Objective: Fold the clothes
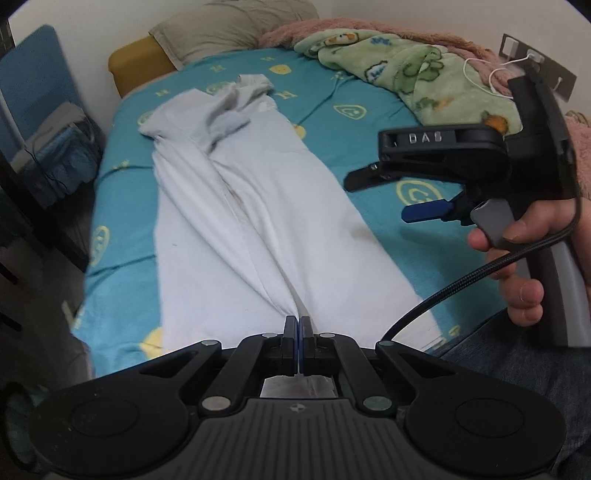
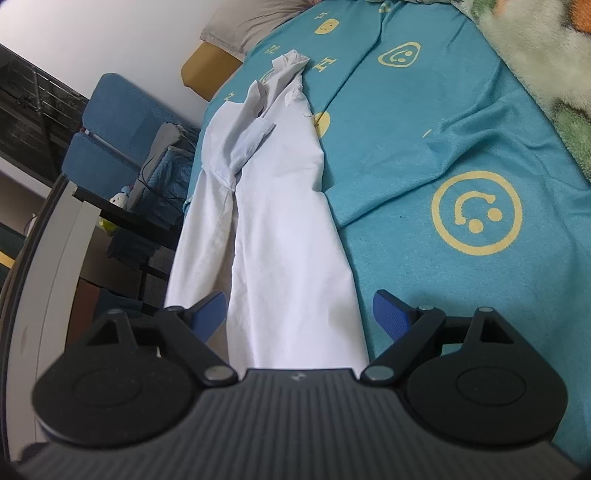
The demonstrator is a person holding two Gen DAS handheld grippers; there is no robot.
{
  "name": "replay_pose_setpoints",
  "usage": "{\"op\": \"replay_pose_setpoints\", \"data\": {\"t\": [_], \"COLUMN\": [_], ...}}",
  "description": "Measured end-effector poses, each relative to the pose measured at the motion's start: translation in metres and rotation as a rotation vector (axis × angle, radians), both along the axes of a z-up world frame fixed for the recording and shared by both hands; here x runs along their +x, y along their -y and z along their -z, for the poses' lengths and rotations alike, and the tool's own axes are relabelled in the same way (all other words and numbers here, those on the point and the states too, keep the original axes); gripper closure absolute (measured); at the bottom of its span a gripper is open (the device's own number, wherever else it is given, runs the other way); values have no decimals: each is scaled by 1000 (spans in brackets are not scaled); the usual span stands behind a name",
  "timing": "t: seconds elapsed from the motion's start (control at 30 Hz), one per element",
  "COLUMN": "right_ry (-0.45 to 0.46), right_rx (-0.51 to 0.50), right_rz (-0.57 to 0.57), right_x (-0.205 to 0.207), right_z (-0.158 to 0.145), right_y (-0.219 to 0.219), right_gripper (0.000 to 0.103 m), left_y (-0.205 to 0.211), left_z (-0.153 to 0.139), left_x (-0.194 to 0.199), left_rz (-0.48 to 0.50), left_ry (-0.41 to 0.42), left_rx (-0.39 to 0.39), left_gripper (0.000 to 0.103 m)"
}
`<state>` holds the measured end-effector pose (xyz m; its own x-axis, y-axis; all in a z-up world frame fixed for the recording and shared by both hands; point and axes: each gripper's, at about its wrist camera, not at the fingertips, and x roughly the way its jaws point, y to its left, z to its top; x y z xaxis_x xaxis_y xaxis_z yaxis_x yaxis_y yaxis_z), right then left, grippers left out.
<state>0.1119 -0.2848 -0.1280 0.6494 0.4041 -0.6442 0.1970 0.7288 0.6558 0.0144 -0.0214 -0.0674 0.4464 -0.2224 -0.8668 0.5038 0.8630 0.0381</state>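
A white garment [image 1: 251, 221] lies lengthwise on the teal bed sheet [image 1: 351, 110], folded along its length, with its bunched collar end at the far side. My left gripper [image 1: 299, 323] is shut on the near hem of the garment, pinching a ridge of cloth. My right gripper [image 1: 384, 199] shows in the left wrist view, hand-held, open, above the sheet to the right of the garment. In the right wrist view the right gripper [image 2: 299, 314] is open with blue pads [image 2: 391, 314], and the white garment [image 2: 280, 221] runs between the fingers without being gripped.
A green patterned blanket [image 1: 406, 70] and a pink blanket [image 1: 369, 27] lie at the far right of the bed. A grey pillow [image 1: 229, 29] sits at the head. A blue chair [image 2: 114, 122] and a dark desk [image 2: 122, 218] stand left of the bed.
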Motion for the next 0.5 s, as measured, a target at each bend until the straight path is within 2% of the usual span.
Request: {"op": "replay_pose_setpoints", "data": {"t": [0.07,0.1,0.17,0.23,0.33,0.43,0.5], "right_ry": [-7,-15,-34,-52,-80,-131,-152], "right_rx": [4,8,16,28,61,110,151], "right_rz": [3,6,13,16,12,10,10], "right_x": [-1,-2,-4,-5,-4,-5,-7], "right_z": [1,3,6,9,15,23,26], "right_y": [2,3,5,8,10,12,15], "right_gripper": [15,15,15,15,16,16,16], "left_y": [3,1,-8,-27,-68,-115,-138], "left_z": [22,30,36,34,30,37,43], "left_x": [10,14,21,29,43,61,69], "left_rz": [-29,-50,-91,-161,-281,-442,-511], "left_ry": [-118,-164,-198,-201,-205,-245,-273], "left_rx": [-35,-51,-68,-110,-181,-224,-293], "left_gripper": [101,97,83,51,40,39,39]}}
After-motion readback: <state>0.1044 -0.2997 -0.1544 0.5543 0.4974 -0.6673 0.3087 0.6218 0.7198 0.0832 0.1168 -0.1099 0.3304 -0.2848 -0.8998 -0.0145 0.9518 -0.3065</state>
